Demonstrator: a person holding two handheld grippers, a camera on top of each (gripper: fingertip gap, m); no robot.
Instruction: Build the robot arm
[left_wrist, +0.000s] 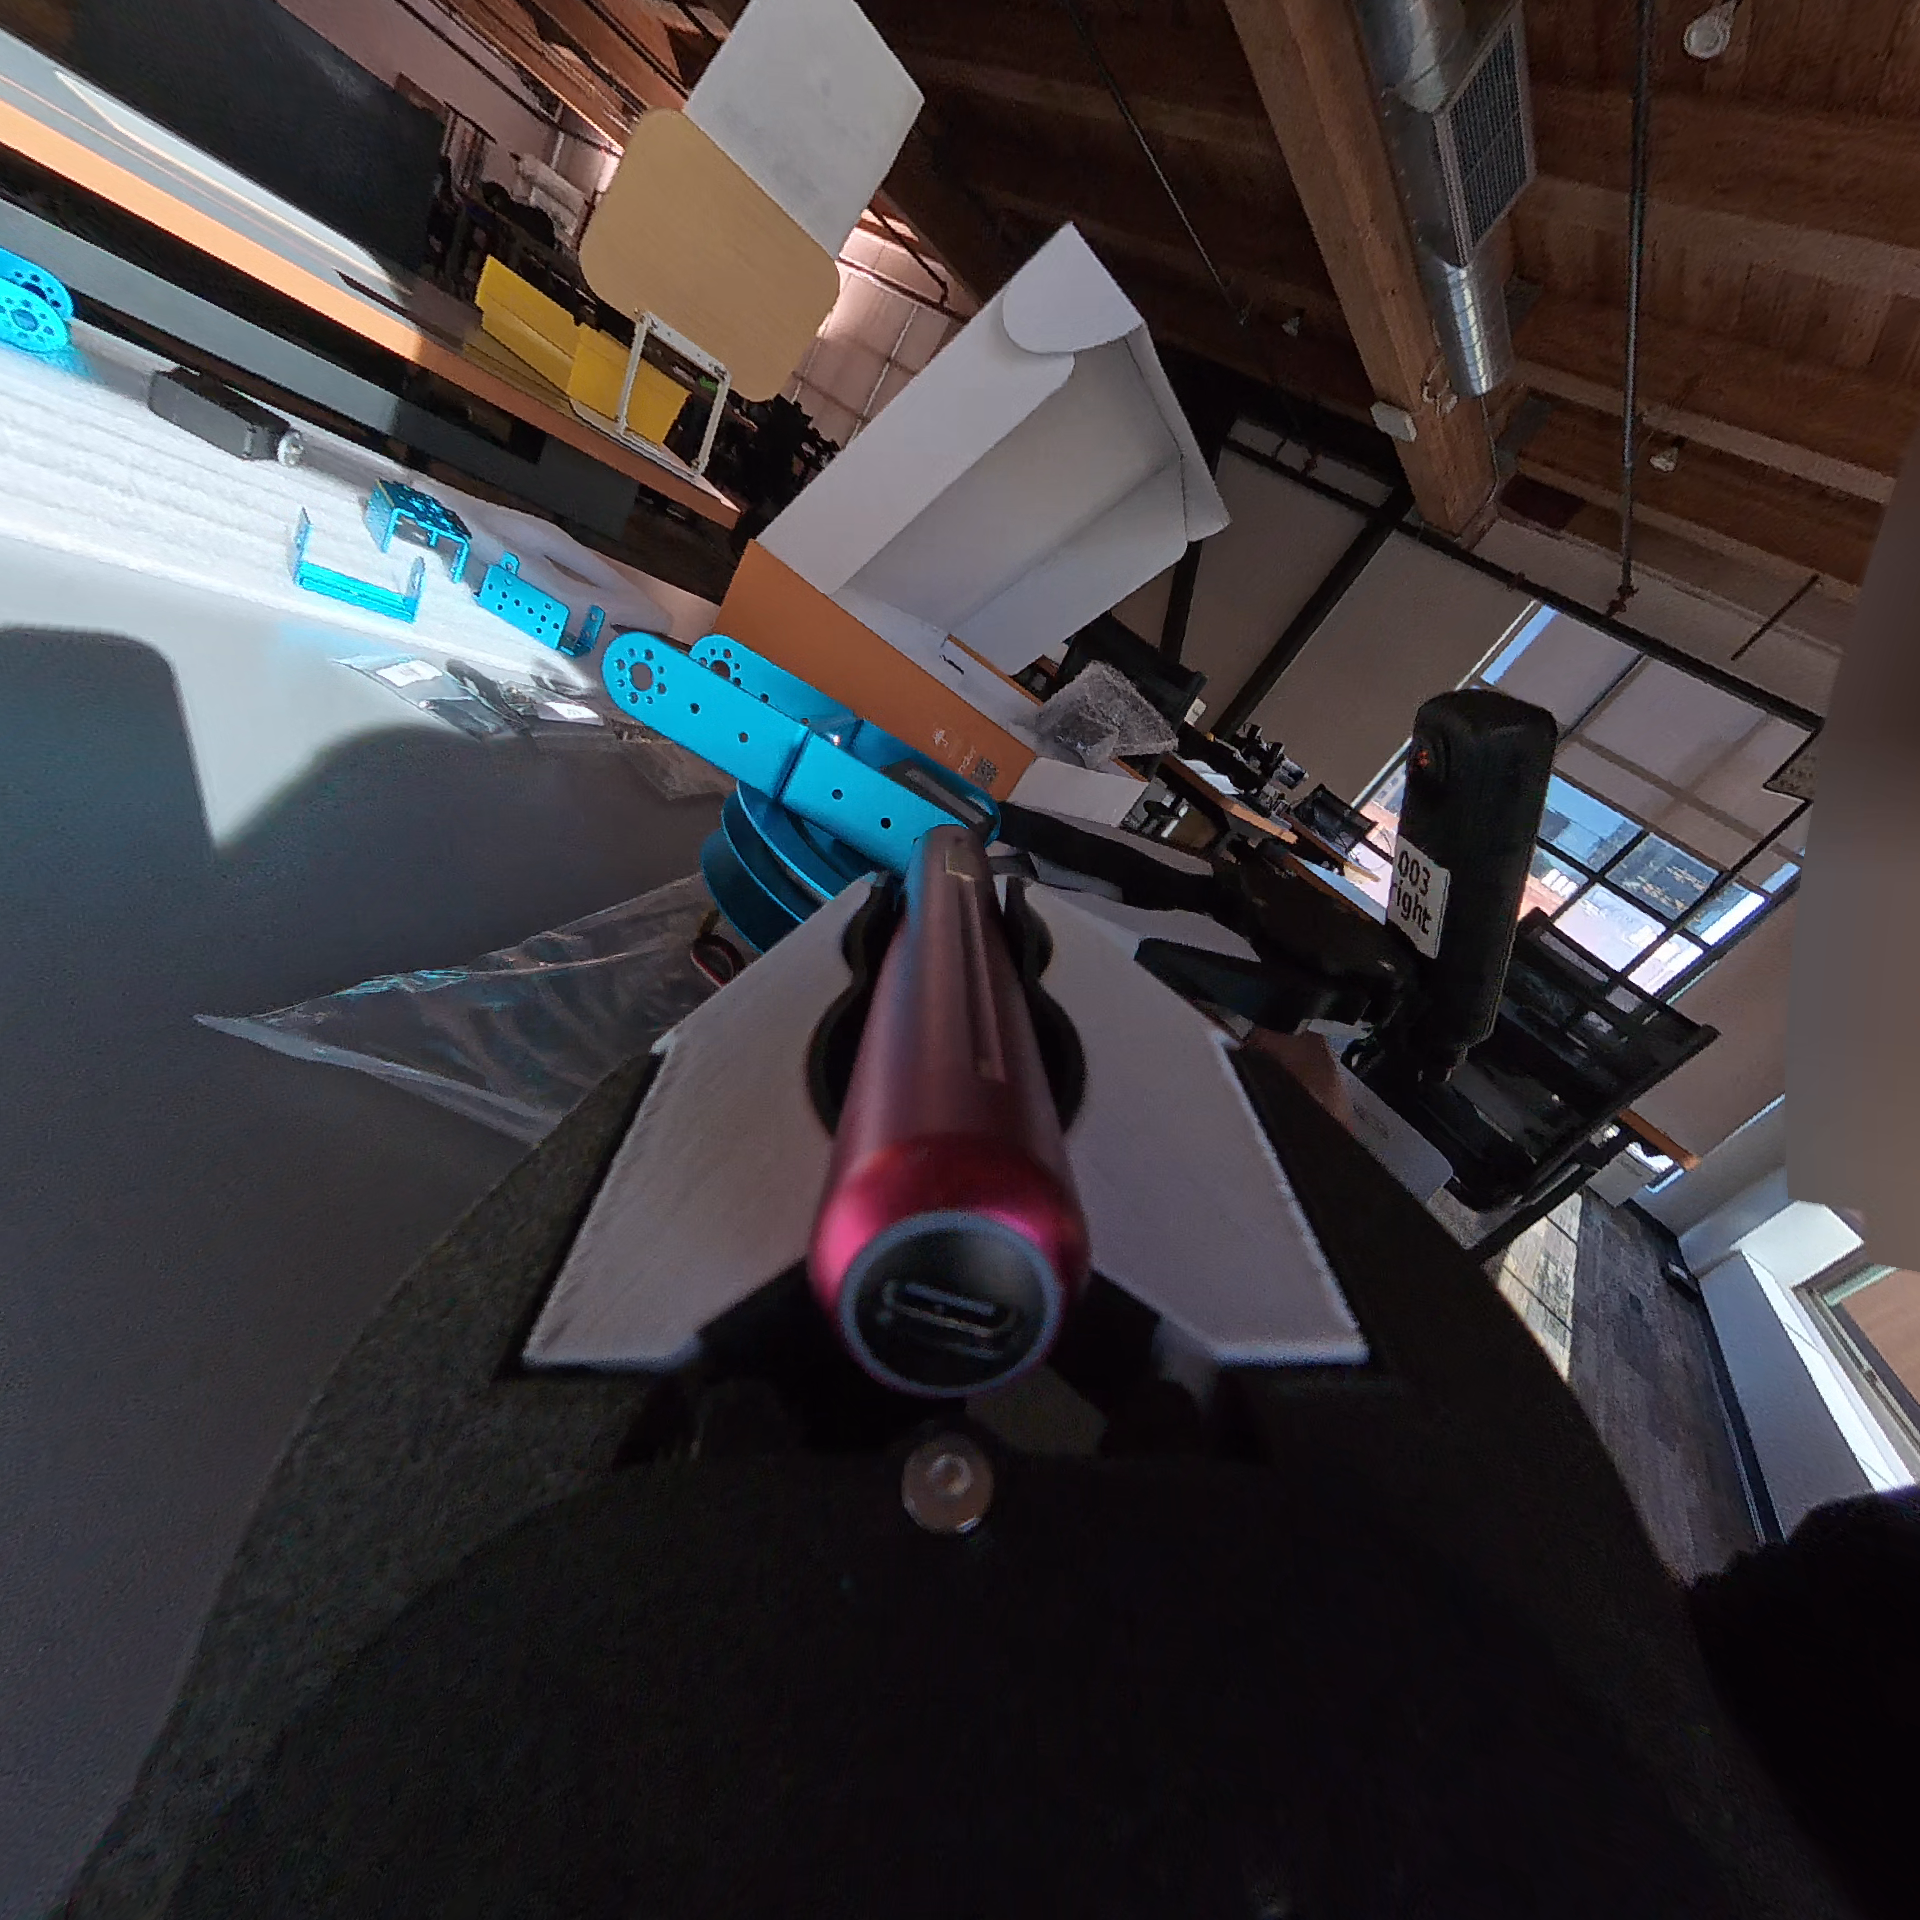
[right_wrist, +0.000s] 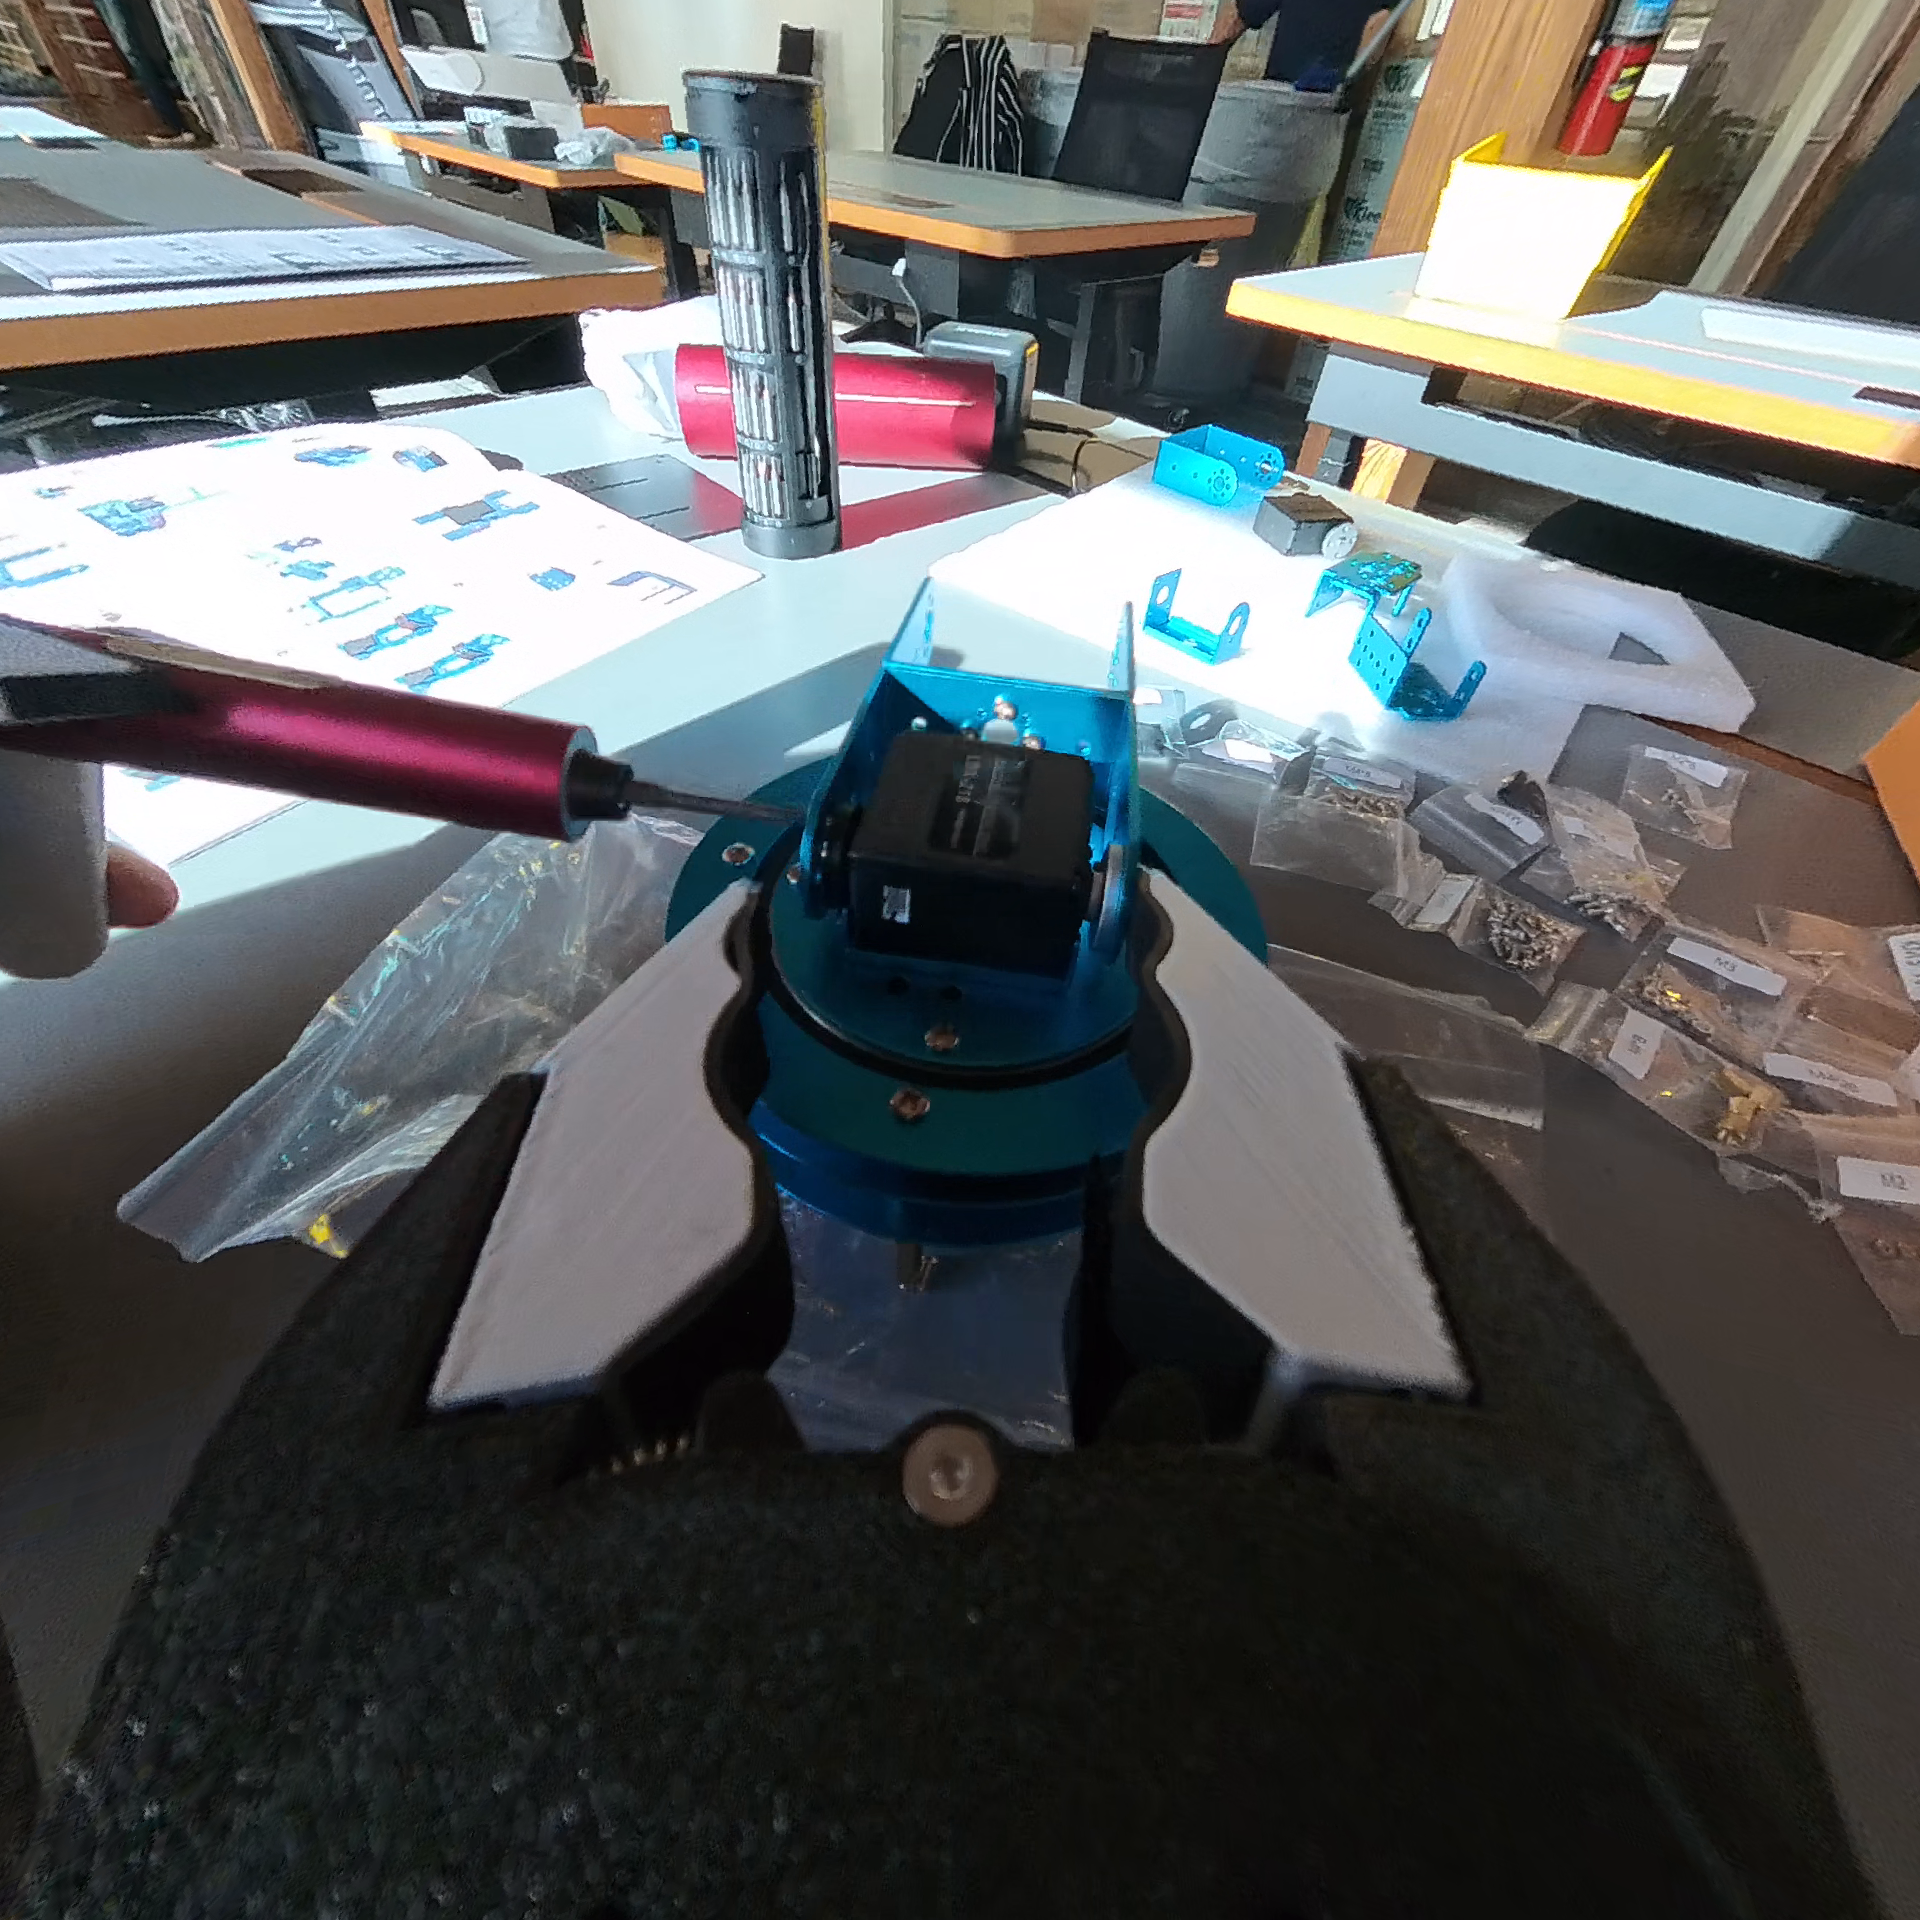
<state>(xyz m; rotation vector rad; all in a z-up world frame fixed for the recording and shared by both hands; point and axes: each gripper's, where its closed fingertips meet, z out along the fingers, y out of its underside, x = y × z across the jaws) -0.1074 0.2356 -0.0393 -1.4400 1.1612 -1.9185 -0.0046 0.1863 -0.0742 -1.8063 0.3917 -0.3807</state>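
Clear plastic bags (right_wrist: 1538, 914) of small screws and fittings lie spread on the table (right_wrist: 1683, 1226) to the right, each with a white label; a larger clear bag (right_wrist: 343, 1049) lies crumpled at left. An open white and orange cardboard box (left_wrist: 935, 582) stands behind; what it holds cannot be told.

Blue anodised metal, smooth and drilled with holes, forms the round stacked base (right_wrist: 966, 1081) and the U-shaped bracket (right_wrist: 987, 707) on top, which cradles a black rectangular servo (right_wrist: 966, 852). Loose blue brackets (right_wrist: 1392, 644) rest on white foam sheet (right_wrist: 1600, 644).

Right hand-held gripper (right_wrist: 951, 1039): white fingers partly spread, clenched about the round base on both sides.

Left hand-held gripper (left_wrist: 945, 997): fingers closed narrowly, grasping a magenta metal screwdriver (left_wrist: 951, 1122), cylindrical, its thin bit against the bracket's left side.
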